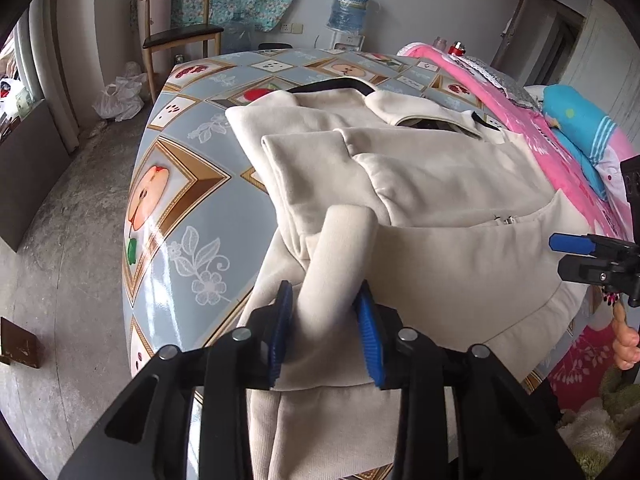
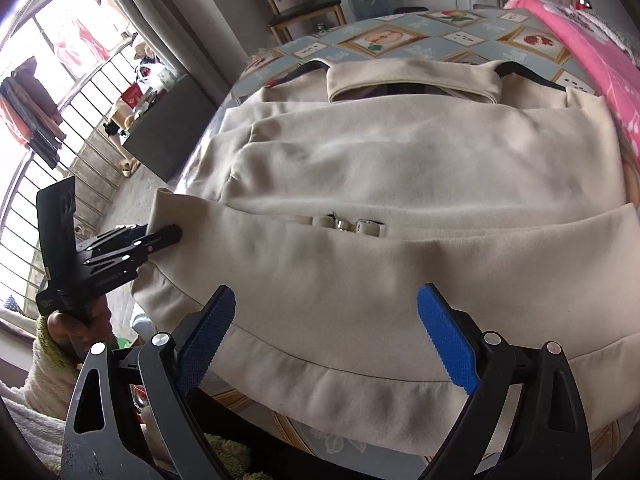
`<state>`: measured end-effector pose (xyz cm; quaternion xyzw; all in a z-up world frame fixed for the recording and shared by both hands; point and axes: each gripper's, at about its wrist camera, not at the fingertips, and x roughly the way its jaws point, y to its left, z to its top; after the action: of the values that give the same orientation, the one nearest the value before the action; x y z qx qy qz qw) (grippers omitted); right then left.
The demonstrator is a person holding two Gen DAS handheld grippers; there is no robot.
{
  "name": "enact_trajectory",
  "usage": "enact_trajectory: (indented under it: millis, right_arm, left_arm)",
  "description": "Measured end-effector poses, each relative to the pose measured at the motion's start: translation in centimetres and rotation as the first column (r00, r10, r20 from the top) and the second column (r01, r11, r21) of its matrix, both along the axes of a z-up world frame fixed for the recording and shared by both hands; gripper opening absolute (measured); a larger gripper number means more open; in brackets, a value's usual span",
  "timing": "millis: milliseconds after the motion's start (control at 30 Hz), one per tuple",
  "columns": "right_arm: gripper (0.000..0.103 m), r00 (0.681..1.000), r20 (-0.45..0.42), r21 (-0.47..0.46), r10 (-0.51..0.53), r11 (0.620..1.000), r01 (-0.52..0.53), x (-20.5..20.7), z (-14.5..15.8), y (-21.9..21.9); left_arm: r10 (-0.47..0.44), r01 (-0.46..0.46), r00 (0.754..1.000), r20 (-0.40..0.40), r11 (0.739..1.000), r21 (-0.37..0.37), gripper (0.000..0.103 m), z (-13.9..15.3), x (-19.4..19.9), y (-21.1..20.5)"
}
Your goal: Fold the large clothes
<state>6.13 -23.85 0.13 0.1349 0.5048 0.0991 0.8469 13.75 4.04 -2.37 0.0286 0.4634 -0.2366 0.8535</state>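
A cream coat [image 1: 440, 184] lies spread on the patterned table [image 1: 192, 184], collar at the far side and its lower part doubled up over the body. In the left wrist view my left gripper [image 1: 325, 316] is shut on a rolled fold at the coat's near left edge, both blue pads [image 1: 368, 328] pressing the cloth. The right wrist view shows this left gripper [image 2: 164, 236] clamped on the left corner of the coat [image 2: 400, 160]. My right gripper [image 2: 328, 320] stands open just above the near hem, nothing between its pads. That right gripper [image 1: 568, 256] also shows at the right edge of the left wrist view.
A pink blanket [image 1: 560, 152] and a blue pillow [image 1: 576, 120] lie along the table's right side. A wooden chair [image 1: 180, 24] and a water dispenser [image 1: 350, 12] stand beyond the far end. A white bag [image 1: 118, 96] sits on the concrete floor at left.
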Motion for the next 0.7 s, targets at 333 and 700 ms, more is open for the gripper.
enact_trajectory:
  millis: [333, 700]
  right_arm:
    - [0.087, 0.997, -0.07, 0.486, 0.044, 0.874, -0.004, 2.4, 0.9, 1.2]
    - [0.084, 0.877, -0.445, 0.801, 0.181, 0.518, 0.3, 7.9, -5.6, 5.8]
  left_arm:
    - [-0.169, 0.116, 0.948, 0.269, 0.972, 0.203, 0.01, 2.7, -6.4, -2.4]
    - [-0.279, 0.192, 0.901, 0.334, 0.944, 0.269, 0.01, 3.6, -9.1, -3.3]
